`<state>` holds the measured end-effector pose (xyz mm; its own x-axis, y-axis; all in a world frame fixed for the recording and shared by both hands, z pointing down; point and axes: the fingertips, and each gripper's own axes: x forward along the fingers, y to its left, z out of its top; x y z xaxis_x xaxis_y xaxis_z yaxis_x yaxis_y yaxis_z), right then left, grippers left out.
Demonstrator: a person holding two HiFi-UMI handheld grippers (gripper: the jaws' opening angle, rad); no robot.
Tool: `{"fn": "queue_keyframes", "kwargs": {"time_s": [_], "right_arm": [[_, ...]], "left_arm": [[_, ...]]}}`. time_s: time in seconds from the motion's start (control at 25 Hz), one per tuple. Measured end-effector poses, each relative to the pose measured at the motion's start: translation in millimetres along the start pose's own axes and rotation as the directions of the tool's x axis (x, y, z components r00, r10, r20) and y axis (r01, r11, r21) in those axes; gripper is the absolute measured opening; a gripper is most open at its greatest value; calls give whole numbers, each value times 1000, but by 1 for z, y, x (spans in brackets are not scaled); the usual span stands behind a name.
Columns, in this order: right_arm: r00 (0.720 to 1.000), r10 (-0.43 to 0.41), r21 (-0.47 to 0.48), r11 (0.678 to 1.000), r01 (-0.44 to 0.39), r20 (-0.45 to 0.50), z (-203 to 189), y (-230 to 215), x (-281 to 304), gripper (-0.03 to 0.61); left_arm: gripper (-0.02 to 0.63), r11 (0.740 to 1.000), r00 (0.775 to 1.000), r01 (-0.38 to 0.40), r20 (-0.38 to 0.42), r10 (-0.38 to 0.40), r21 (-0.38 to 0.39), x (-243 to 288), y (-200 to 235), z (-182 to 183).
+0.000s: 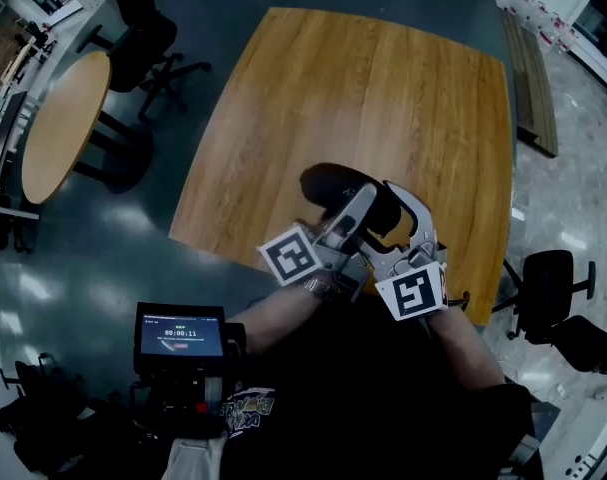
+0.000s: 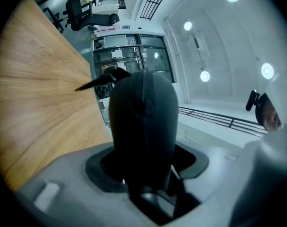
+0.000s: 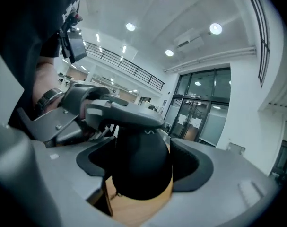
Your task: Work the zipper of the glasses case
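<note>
The black glasses case (image 1: 333, 183) is over the near part of the wooden table (image 1: 363, 88). My left gripper (image 1: 348, 206) is shut on it; in the left gripper view the case (image 2: 143, 122) stands up out of the jaws and fills the space between them. Its thin zipper pull (image 2: 98, 82) sticks out sideways near the far end. My right gripper (image 1: 398, 226) is open around the case's other end. In the right gripper view the case (image 3: 141, 167) sits between the pads with gaps on both sides, and the left gripper (image 3: 110, 112) lies across its top.
The table's near edge (image 1: 223, 253) runs just under my hands. A round table (image 1: 63, 123) and an office chair (image 1: 143, 38) stand at the left, and another chair (image 1: 553, 288) at the right. A device with a lit screen (image 1: 180, 333) hangs at my chest.
</note>
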<state>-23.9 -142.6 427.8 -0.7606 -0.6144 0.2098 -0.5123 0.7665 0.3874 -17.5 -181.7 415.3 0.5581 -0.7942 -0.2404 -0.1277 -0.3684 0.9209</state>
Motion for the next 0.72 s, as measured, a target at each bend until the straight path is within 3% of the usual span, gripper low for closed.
{"fn": "queue_keyframes", "kwargs": {"time_s": [0.12, 0.32, 0.44, 0.52, 0.56, 0.64, 0.72], "right_arm": [[999, 33, 11, 999, -33, 27, -2, -1, -2, 340], [990, 124, -5, 992, -124, 61, -17, -3, -11, 339], [994, 103, 112, 988, -106, 36, -47, -13, -27, 339], [996, 76, 180, 981, -68, -37, -85, -27, -35, 337], [995, 69, 191, 980, -52, -78, -108, -35, -35, 337], [985, 74, 220, 975, -38, -159, -156, -45, -25, 336], [966, 98, 257, 966, -35, -239, -204, -52, -8, 336]], "left_arm": [[256, 998, 997, -1, -75, 6, 66, 0, 5, -10], [296, 987, 971, 38, -240, 1, 158, -1, 19, -16], [299, 993, 982, -49, -176, 67, 106, -26, 43, 0], [232, 992, 989, -112, -93, 117, 56, -48, 61, 20], [186, 993, 990, -107, -91, 111, 54, -53, 63, 24], [84, 992, 982, -65, -172, 83, 109, -55, 58, 19], [15, 977, 958, -37, -269, 95, 212, -53, 55, 8]]}}
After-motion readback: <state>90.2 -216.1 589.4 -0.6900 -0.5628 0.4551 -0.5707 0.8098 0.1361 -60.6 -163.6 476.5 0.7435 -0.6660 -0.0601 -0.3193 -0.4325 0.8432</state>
